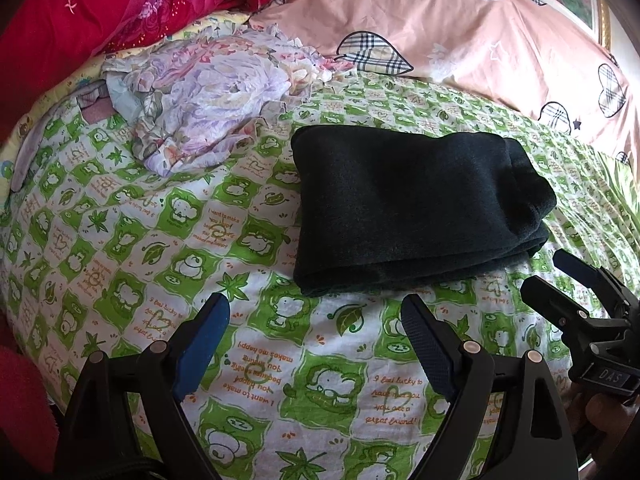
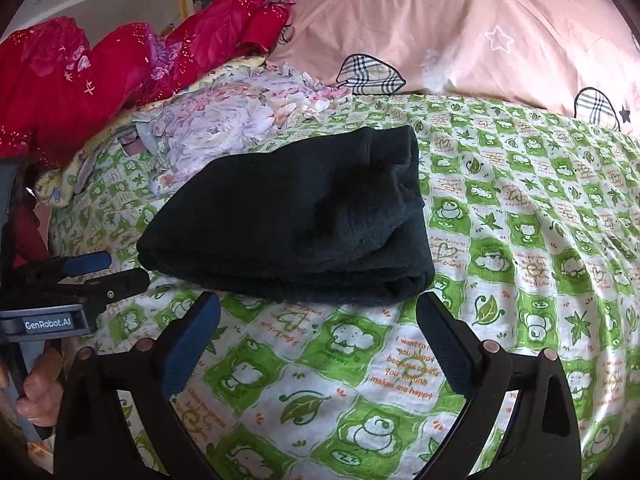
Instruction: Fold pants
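Observation:
The dark green pants (image 1: pixel 412 208) lie folded into a thick rectangle on the green-and-white patterned bed sheet (image 1: pixel 280 360). They also show in the right wrist view (image 2: pixel 296 220). My left gripper (image 1: pixel 316 316) is open and empty, just short of the pants' near edge. My right gripper (image 2: pixel 318 316) is open and empty, also just short of the near edge. The right gripper shows at the right in the left wrist view (image 1: pixel 560 280); the left gripper shows at the left in the right wrist view (image 2: pixel 116 268).
A crumpled floral cloth (image 1: pixel 208 100) lies behind and left of the pants. A red quilt (image 1: pixel 80 4) is piled at the back left. A pink quilt with plaid hearts (image 1: pixel 440 20) runs along the back. Bare sheet lies to the right (image 2: pixel 540 220).

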{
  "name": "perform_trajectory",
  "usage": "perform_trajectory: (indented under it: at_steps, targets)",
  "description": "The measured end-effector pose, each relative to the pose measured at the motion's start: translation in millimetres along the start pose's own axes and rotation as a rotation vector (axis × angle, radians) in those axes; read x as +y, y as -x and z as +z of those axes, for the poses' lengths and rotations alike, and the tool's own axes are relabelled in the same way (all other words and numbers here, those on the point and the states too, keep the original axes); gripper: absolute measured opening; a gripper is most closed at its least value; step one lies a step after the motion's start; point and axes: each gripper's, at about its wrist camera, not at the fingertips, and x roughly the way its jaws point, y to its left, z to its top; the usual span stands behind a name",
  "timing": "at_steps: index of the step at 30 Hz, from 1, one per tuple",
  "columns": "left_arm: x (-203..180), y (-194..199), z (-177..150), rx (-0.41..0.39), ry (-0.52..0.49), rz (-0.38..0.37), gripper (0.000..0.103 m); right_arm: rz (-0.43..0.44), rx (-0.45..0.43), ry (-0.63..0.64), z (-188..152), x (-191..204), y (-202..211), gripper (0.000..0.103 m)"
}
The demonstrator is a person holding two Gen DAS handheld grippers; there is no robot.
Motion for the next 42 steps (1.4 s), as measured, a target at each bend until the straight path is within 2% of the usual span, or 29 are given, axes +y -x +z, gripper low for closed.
perform_trajectory:
  at_steps: [20, 42]
  targets:
    - [-1, 7, -2, -0.025, -0.016, 0.013, 0.088, -0.003, -0.001, 0.110, 6, 21, 6, 0.098]
    - [-4, 15, -1, -0.046, -0.030, 0.020, 0.088, 0.007, -0.011, 0.108, 14, 24, 12, 0.099]
